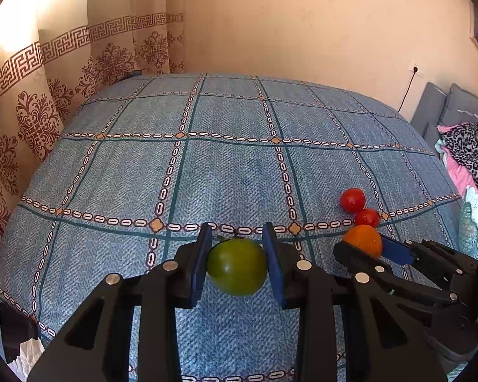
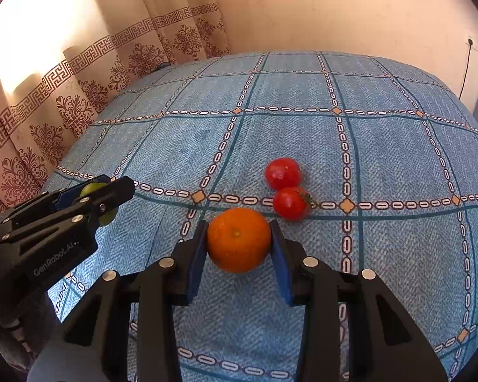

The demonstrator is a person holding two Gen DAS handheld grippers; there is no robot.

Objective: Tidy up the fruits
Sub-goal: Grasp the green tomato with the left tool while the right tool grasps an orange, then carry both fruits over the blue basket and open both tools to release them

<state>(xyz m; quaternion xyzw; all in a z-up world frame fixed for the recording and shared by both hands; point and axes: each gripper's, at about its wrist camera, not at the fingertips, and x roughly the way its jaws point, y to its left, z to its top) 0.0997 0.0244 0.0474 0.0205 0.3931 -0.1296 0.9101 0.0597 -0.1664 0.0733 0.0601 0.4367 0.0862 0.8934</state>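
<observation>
My left gripper point(image 1: 237, 245) is shut on a green tomato point(image 1: 236, 267), its blue pads pressed on both sides, just above the blue checked tablecloth point(image 1: 207, 165). My right gripper point(image 2: 239, 238) is shut on an orange point(image 2: 239, 239). In the left wrist view the right gripper point(image 1: 371, 248) holds the orange point(image 1: 365, 238) to the right. Two red tomatoes point(image 2: 282, 173) point(image 2: 290, 203) lie touching each other on the cloth just beyond and right of the orange; they also show in the left wrist view point(image 1: 352, 200) point(image 1: 367, 217). In the right wrist view the left gripper point(image 2: 108, 191) holds the green tomato point(image 2: 94, 188) at the left.
Patterned curtains point(image 1: 32, 95) hang along the left and far-left edge of the table. A plain wall point(image 1: 302, 25) stands behind. Grey cushions point(image 1: 443, 108) and clothes point(image 1: 462, 149) lie off the right edge. A light blue basket point(image 1: 470, 219) stands at the right edge.
</observation>
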